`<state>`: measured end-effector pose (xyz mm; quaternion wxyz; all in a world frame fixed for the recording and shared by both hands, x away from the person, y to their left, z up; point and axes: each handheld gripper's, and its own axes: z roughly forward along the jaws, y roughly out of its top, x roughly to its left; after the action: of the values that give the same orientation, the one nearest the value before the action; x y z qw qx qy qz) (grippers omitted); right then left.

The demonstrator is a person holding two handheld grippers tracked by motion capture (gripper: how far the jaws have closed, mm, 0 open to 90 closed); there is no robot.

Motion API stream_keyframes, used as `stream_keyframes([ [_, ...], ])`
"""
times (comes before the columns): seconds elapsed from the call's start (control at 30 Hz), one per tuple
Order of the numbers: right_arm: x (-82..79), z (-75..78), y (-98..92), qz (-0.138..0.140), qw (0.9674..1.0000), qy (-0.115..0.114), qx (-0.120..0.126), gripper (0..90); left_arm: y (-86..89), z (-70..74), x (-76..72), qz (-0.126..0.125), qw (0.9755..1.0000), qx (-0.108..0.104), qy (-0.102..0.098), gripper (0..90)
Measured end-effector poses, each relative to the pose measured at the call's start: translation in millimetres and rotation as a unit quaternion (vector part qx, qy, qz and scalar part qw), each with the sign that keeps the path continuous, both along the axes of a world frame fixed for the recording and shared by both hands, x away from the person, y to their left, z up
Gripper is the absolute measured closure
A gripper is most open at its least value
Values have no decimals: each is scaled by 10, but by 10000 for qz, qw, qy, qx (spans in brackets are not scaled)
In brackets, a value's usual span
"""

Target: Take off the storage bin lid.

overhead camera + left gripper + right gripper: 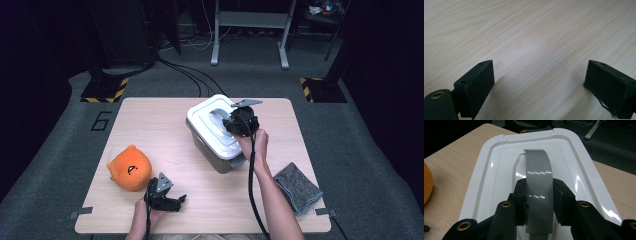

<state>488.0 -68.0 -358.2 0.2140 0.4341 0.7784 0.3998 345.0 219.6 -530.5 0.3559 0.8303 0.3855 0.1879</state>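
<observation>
A grey bin (210, 150) with a white lid (202, 116) stands in the middle of the table. My right gripper (239, 121) sits on top of the lid, shut on its grey arched handle (539, 185). In the right gripper view both pads (522, 195) press the sides of the handle. An orange plush toy (130, 167) lies at the front left. My left gripper (175, 200) rests low over the bare wood just right of the toy, open. The left gripper view has its two pads (477, 82) wide apart with only table between them.
A folded grey cloth (297, 186) lies at the front right near the table edge (200, 231). Beyond the table are cables (190, 75), a white stand (250, 30) and yellow-black striped bases (105, 90) on the grey floor.
</observation>
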Motion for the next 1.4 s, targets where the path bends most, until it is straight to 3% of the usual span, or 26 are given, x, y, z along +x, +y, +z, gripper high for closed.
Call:
stream_keyframes([
  [0.87, 109, 212, -465, -399, 9987, -252, 191, 664, 5, -4, 9, 9, 10000, -68, 57, 87],
  [1.4, 200, 202, -872, -878, 9953, -294, 300, 664, 10, -3, 16, 12, 10000, -55, 63, 87],
])
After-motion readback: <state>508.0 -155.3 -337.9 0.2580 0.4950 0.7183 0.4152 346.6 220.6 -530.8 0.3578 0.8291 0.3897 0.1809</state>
